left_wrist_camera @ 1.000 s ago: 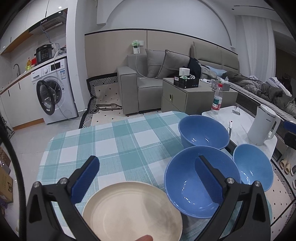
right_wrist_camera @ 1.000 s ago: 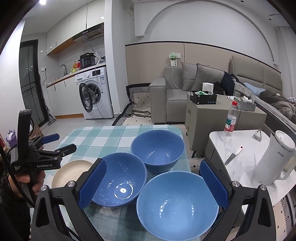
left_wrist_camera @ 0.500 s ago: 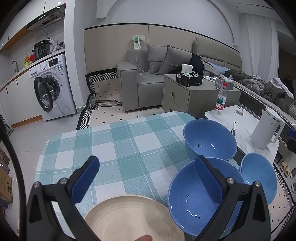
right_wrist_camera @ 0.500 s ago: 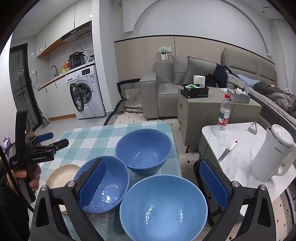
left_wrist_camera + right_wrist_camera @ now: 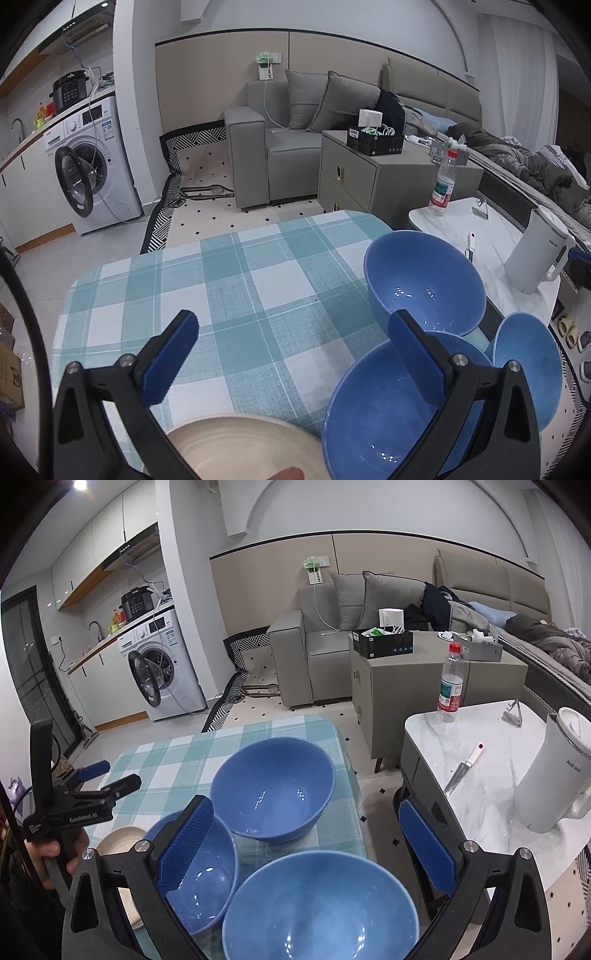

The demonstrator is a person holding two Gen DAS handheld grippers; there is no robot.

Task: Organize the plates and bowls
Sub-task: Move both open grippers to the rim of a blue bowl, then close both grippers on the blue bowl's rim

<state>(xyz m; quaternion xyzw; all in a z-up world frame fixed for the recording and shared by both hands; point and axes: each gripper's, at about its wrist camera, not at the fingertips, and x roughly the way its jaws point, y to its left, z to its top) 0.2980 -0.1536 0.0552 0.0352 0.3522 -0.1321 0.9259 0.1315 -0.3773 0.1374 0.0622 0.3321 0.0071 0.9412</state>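
Bowls crowd the lower-right worktop edge; my right tongs and left tongs hang spread, empty. I fear nudging the nearest bowl off.

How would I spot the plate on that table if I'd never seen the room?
Find the table with the teal checked cloth. Three blue bowls crowd its right end; the plate lies left of the nearest bowl. It alone is cream and shallow.
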